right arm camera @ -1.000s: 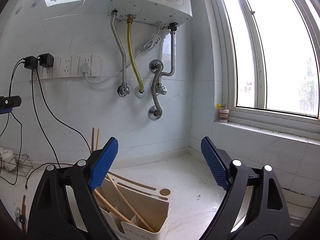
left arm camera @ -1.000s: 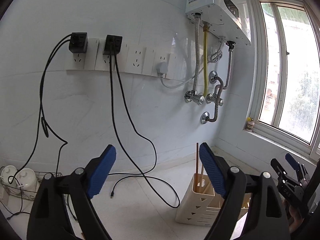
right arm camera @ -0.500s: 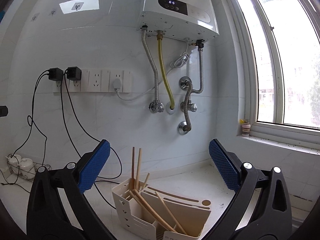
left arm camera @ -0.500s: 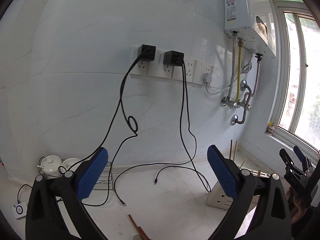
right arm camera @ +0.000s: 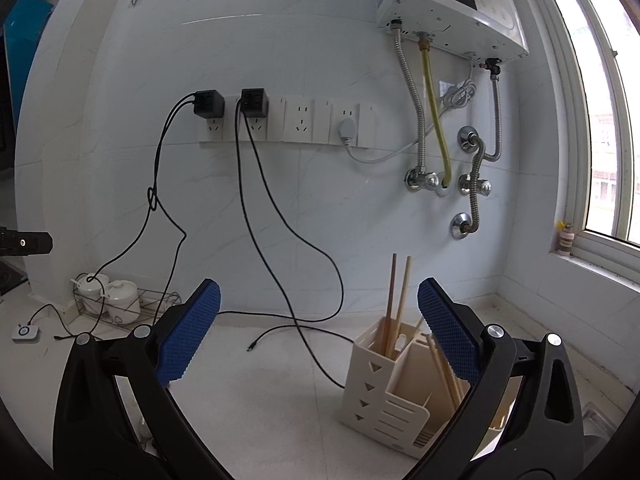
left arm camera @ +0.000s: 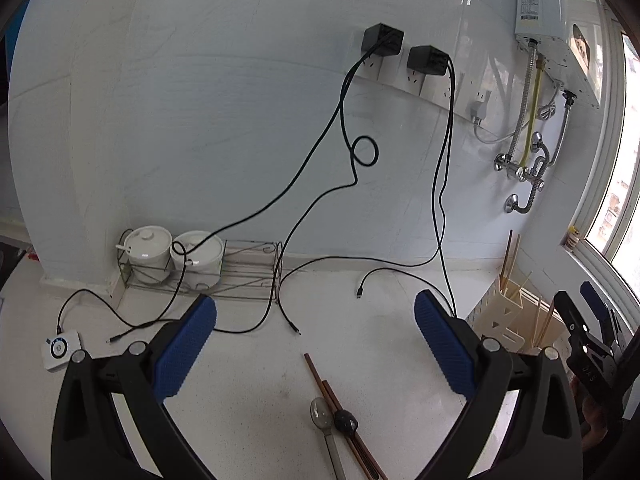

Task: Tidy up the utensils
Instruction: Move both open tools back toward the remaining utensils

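A cream utensil holder (right arm camera: 394, 394) stands on the white counter and holds several wooden chopsticks (right arm camera: 398, 300). It also shows at the right of the left wrist view (left arm camera: 508, 316). On the counter in the left wrist view lie a pair of dark brown chopsticks (left arm camera: 326, 386), a metal spoon (left arm camera: 322, 412) and a dark spoon (left arm camera: 345, 420). My left gripper (left arm camera: 316, 356) is open and empty above them. My right gripper (right arm camera: 318, 328) is open and empty, to the left of and above the holder.
Black cables (left arm camera: 280, 292) trail from wall sockets (right arm camera: 288, 124) across the counter. A wire rack with white lidded pots (left arm camera: 176, 256) stands by the wall. A small white device (left arm camera: 60, 348) lies at the left. A water heater (right arm camera: 452, 12) and window (right arm camera: 600, 100) are to the right.
Both grippers have swung left and tilted down. The left view now shows the loose chopsticks and spoons on the counter. The holder has shifted right in both views. Both stay open.
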`<state>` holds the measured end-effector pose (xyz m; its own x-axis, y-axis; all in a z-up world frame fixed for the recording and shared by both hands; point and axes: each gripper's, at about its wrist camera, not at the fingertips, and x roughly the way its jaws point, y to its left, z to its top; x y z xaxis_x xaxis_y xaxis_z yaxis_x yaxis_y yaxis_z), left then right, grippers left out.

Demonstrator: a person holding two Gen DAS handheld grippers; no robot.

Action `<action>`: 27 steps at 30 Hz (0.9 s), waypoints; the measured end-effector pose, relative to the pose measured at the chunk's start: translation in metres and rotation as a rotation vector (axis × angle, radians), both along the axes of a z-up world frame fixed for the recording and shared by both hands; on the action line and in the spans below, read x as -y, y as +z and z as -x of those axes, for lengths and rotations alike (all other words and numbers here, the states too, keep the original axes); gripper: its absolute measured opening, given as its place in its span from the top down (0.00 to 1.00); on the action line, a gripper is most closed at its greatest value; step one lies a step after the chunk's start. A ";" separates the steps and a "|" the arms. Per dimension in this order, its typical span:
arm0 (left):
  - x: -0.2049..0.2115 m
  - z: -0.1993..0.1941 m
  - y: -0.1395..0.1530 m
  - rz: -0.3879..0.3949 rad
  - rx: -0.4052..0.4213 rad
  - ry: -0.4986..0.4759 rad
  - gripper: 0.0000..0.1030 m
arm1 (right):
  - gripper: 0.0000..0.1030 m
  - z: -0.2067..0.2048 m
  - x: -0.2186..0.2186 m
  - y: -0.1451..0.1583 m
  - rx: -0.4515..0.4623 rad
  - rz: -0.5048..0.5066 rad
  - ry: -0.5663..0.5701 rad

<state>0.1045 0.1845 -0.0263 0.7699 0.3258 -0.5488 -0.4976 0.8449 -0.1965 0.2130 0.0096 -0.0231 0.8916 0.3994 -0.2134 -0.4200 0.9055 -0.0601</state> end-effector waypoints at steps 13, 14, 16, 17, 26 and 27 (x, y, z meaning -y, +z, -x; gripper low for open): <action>0.005 0.000 -0.090 0.159 -0.223 -0.076 0.05 | 0.18 0.002 -0.036 -0.057 -0.243 0.143 0.102; 0.006 -0.001 -0.096 0.167 -0.235 -0.079 0.05 | 0.22 0.001 -0.037 -0.061 -0.266 0.151 0.104; 0.008 -0.002 -0.107 0.181 -0.259 -0.080 0.05 | 0.26 -0.003 -0.038 -0.069 -0.314 0.162 0.105; 0.008 -0.003 -0.111 0.191 -0.266 -0.078 0.05 | 0.28 -0.003 -0.037 -0.072 -0.332 0.165 0.104; 0.019 -0.022 -0.166 0.225 -0.405 -0.114 0.05 | 0.28 -0.007 -0.034 -0.094 -0.415 0.192 0.084; 0.021 -0.025 -0.171 0.218 -0.422 -0.115 0.05 | 0.28 -0.007 -0.034 -0.095 -0.418 0.193 0.085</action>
<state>0.1293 0.1635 -0.1977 0.4894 0.0944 -0.8670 -0.4781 0.8605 -0.1762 0.2196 0.0433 -0.1179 0.6791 0.3845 -0.6253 -0.5159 0.8560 -0.0340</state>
